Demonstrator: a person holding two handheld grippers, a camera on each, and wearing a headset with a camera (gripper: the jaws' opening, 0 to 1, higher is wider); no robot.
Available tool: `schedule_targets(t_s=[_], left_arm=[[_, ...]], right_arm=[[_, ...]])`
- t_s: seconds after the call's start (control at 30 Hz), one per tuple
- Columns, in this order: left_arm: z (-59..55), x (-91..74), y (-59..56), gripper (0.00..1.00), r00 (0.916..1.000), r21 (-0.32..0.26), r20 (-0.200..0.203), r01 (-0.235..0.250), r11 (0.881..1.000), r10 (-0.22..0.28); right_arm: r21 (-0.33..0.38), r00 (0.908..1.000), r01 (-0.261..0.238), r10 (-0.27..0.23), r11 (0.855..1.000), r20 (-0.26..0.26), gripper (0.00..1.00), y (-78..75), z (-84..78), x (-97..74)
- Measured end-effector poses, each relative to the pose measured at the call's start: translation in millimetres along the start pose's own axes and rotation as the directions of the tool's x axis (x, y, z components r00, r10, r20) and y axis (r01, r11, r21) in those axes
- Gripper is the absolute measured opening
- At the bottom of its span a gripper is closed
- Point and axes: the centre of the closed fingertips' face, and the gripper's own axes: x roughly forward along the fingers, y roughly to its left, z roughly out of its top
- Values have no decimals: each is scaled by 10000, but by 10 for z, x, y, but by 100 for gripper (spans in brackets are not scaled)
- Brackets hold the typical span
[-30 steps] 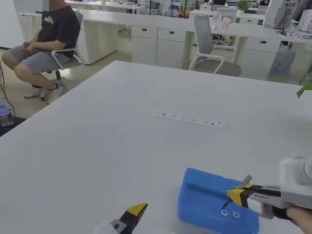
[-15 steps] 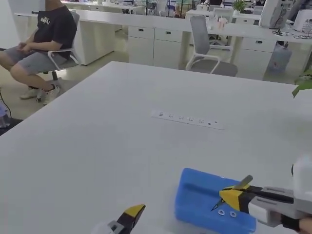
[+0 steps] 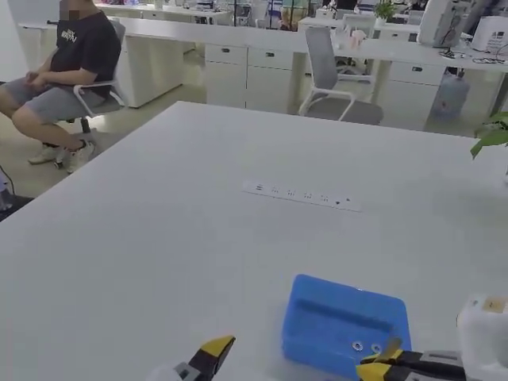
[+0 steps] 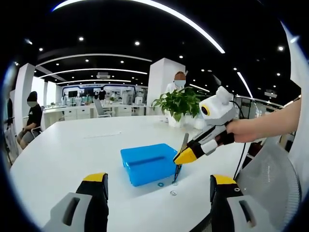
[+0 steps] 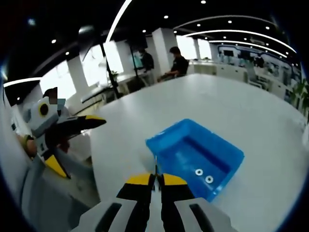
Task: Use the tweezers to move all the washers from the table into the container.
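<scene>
Hovering metal tweezers (image 5: 155, 166), clamped in my right hand-held gripper (image 5: 155, 180), over silver washers (image 4: 173, 193) on the white desk (image 4: 72, 154) beside the blue plastic container (image 4: 145, 164), left hand-held gripper (image 4: 159, 178) spread wide; a skewed pinch could flick one away

Plain white worktop (image 3: 198, 238), faint grey cast, no pattern. Saturated blue container (image 3: 347, 321), darker blue along the inner walls. Two washers (image 3: 357, 346) in it: silver with dark centres. Yellow tips on the left gripper (image 4: 159, 181), black below, pale grey body. Same yellow over black on the right gripper (image 5: 156, 178), body white. Dull grey tweezers (image 4: 184, 141). White power strip (image 3: 300, 194) with small dark socket marks. Green plant (image 4: 179, 102). The seated person (image 3: 83, 44) wears a black T-shirt with a small pale print and grey shorts. Grey office chair (image 3: 337, 79). White cabinets (image 3: 238, 75).
</scene>
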Motion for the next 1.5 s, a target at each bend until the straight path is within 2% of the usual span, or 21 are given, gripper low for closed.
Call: schedule_targets(t_s=[0.53,0.77,0.93,1.2,1.3,1.5], left_arm=[[-6,-6,17,89,10000,-2,25,-37,10000,37],[-12,-7,26,89,10000,-16,7,-73,10000,73],[-16,-7,26,89,10000,-20,10,-56,10000,57],[-4,-9,17,88,10000,-21,12,-92,10000,93],[2,-9,8,88,10000,-11,6,-91,10000,91],[3,-6,2,88,10000,-29,-1,-77,10000,77]], right_arm=[[31,9991,183,-181,9998,-394,4,-104,-133,54],[-138,9983,88,-95,9999,-571,4,-86,-174,77],[-587,9978,58,-96,9983,-650,4,-37,-177,92],[-2094,9979,4,-141,9778,-639,4,64,-209,118],[-2112,9983,23,-144,9775,-558,4,96,-222,114],[-1963,9987,366,-427,9799,-268,3,46,-240,88]])
